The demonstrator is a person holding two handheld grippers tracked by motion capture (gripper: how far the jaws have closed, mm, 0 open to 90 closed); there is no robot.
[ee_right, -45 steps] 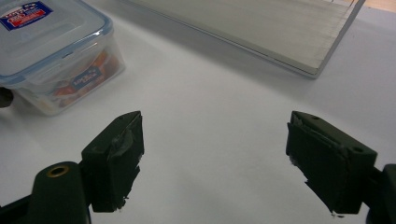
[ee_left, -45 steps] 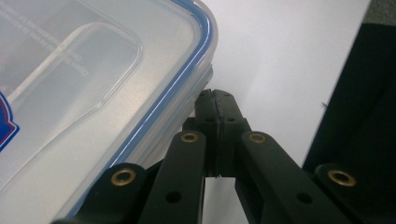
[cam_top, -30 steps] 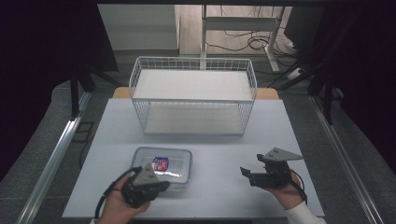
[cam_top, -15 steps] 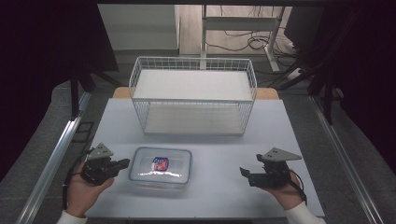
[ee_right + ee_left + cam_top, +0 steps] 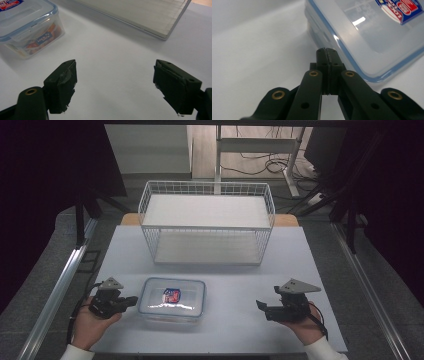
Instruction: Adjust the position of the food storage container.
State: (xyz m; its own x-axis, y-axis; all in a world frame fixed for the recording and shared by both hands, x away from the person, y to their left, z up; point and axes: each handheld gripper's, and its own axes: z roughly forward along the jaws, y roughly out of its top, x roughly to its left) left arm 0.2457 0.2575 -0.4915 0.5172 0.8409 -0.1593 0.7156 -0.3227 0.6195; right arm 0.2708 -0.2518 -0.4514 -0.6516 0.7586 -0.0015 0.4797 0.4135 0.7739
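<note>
A clear plastic container (image 5: 172, 301) with a blue-rimmed lid and a red and blue sticker lies on the white table (image 5: 235, 280), near its front. My left gripper (image 5: 133, 300) rests just left of the container and points at its side. In the left gripper view its jaws (image 5: 325, 51) are pressed together with nothing between them, close beside the container's lid edge (image 5: 372, 32). My right gripper (image 5: 262, 308) sits well to the right of the container, pointing toward it. Its jaws (image 5: 115, 67) stand wide apart over bare table, and the container (image 5: 27, 22) lies farther off.
A white wire basket (image 5: 207, 222) with a pale board floor (image 5: 140, 15) stands at the back middle of the table. Bare table lies between the container and the right gripper. Metal rails run along both sides of the table.
My left hand has moved left, from the container's front left corner to its left side. The right hand and the container have stayed put.
</note>
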